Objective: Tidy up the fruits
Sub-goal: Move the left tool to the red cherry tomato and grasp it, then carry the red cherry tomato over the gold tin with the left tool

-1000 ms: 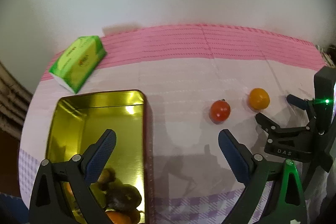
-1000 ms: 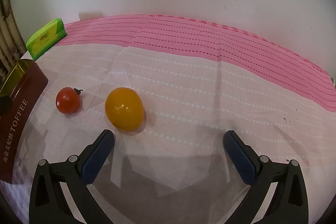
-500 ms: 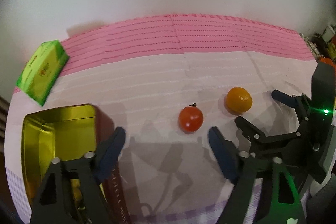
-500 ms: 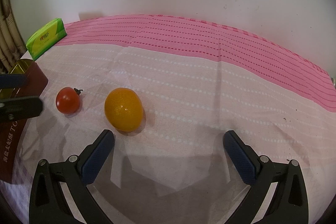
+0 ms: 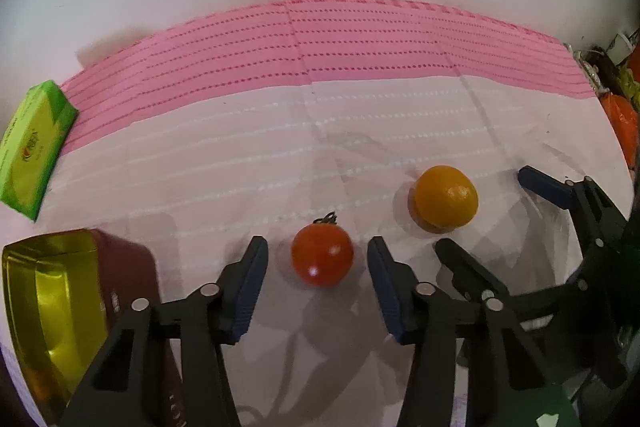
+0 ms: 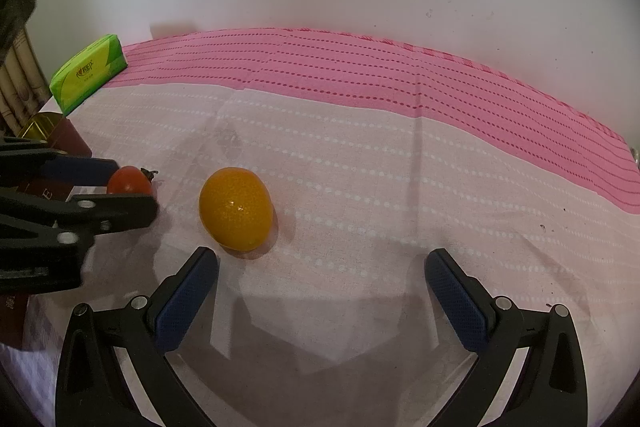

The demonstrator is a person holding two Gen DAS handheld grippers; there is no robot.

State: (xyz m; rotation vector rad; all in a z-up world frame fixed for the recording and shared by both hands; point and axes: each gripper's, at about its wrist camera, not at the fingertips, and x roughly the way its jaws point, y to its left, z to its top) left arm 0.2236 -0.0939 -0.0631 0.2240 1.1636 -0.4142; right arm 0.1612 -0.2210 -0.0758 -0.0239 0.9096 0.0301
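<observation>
Fingers [image 5: 250,279] of left gripper [image 5: 318,267] closing around glossy red tomato [image 5: 322,254], not touching; stem dark, curled.

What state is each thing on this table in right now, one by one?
Red tomato: on the cloth, between the left gripper's pads, gaps on both sides.
Orange fruit: loose on the cloth, untouched.
Gold tin: lid off, open.
Green tissue pack: lying flat near the wall.
Left gripper: jaws closing around the tomato.
Right gripper: open wide, nothing between its pads.
</observation>
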